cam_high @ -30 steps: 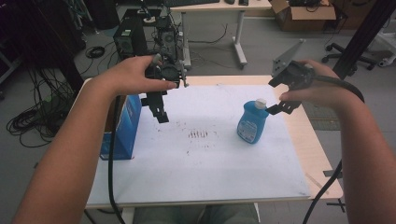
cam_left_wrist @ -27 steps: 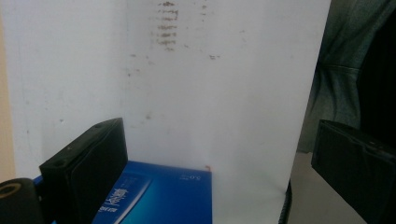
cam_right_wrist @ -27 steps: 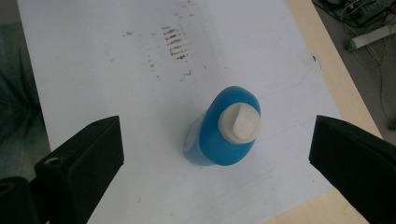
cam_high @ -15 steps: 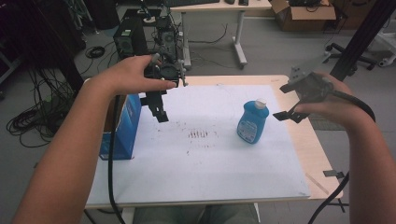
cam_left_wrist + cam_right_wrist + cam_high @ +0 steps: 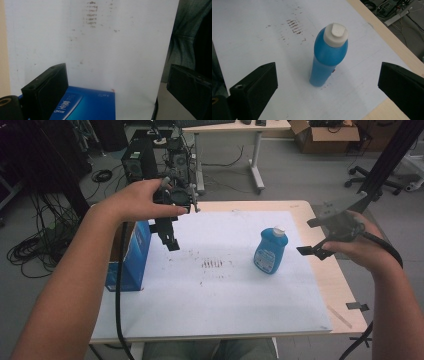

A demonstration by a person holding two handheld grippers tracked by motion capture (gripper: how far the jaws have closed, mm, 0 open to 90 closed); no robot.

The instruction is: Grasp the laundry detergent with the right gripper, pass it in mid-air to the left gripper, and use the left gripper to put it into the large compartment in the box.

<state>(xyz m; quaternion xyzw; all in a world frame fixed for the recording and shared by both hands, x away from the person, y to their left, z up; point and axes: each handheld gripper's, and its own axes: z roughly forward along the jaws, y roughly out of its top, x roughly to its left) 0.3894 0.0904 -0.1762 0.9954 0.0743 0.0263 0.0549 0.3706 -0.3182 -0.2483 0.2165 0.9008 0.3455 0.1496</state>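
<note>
A blue bottle [image 5: 270,251] with a white cap stands upright on the white sheet [image 5: 220,310] at the table's right. My right gripper [image 5: 316,236] hovers open just right of it, jaws spread and apart from it. In the right gripper view the bottle [image 5: 329,57] stands ahead between the wide jaws of the right gripper [image 5: 328,68], untouched. My left gripper [image 5: 170,237] hangs open over the sheet's left part, jaws pointing down beside a blue box [image 5: 131,257]. In the left gripper view the left gripper [image 5: 117,85] holds nothing, with the blue box [image 5: 85,103] below.
Brown smudges [image 5: 215,264] mark the middle of the sheet. The bare wooden table edge [image 5: 345,285] runs along the right, with a black tape piece [image 5: 357,306]. Beyond the table are computer cases [image 5: 137,162], cables, a desk and an office chair [image 5: 372,175].
My right gripper has pulled away to the right from the bottle's cap, and the bottle stays standing. The left gripper has held still.
</note>
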